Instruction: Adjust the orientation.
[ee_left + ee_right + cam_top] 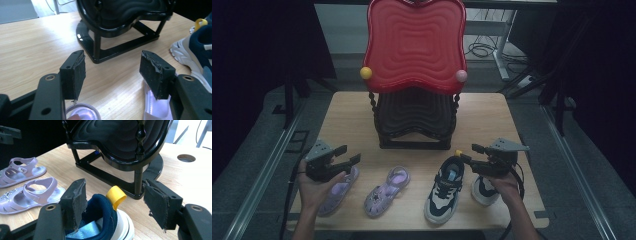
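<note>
Nearest the person, the right gripper (pixel 476 156) hangs with its jaws spread wide and nothing pinched, directly over the heel of a navy and white sneaker (pixel 444 188); in the right gripper view the collar and the yellow heel loop (pixel 115 196) sit just ahead of and between the jaws, untouched. Its mate, the second sneaker (pixel 483 191), lies under the same hand. The left gripper (pixel 348 157) is likewise wide open and empty, poised above one lilac sandal (pixel 338 189), with the other lilac sandal (pixel 387 191) just to its right. To grip well, I judge each gripper should drop straight down and close across the firm heel collar or the sandal's back strap, not on the loose loop, so the shoe hangs level. Beyond both grippers stands the two-tier shoe rack (pixel 414 120): its black lower tray and red upper tray (pixel 414 42) hold nothing visible, leaving room for both pairs.
</note>
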`<state>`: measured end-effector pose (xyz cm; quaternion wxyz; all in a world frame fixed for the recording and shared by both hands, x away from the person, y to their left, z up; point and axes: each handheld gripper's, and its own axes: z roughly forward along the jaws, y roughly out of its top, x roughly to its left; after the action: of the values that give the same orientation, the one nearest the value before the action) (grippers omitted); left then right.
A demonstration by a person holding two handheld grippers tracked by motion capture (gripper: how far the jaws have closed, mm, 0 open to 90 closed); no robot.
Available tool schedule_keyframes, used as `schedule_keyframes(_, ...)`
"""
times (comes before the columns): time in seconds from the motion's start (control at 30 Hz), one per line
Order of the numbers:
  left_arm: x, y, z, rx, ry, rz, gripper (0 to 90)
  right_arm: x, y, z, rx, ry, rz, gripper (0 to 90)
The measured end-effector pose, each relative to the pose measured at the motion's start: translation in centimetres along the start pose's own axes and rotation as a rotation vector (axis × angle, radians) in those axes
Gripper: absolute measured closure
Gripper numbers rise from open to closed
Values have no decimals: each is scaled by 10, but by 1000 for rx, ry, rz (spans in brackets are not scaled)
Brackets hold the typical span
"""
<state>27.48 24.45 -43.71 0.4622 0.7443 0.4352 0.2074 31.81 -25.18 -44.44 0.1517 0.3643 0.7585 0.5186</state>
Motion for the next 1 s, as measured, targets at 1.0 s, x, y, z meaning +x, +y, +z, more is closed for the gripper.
schedule_keyframes(1.0, -31, 6, 1, 54, -31, 58, 380, 8, -2, 3, 26, -50, -28, 333)
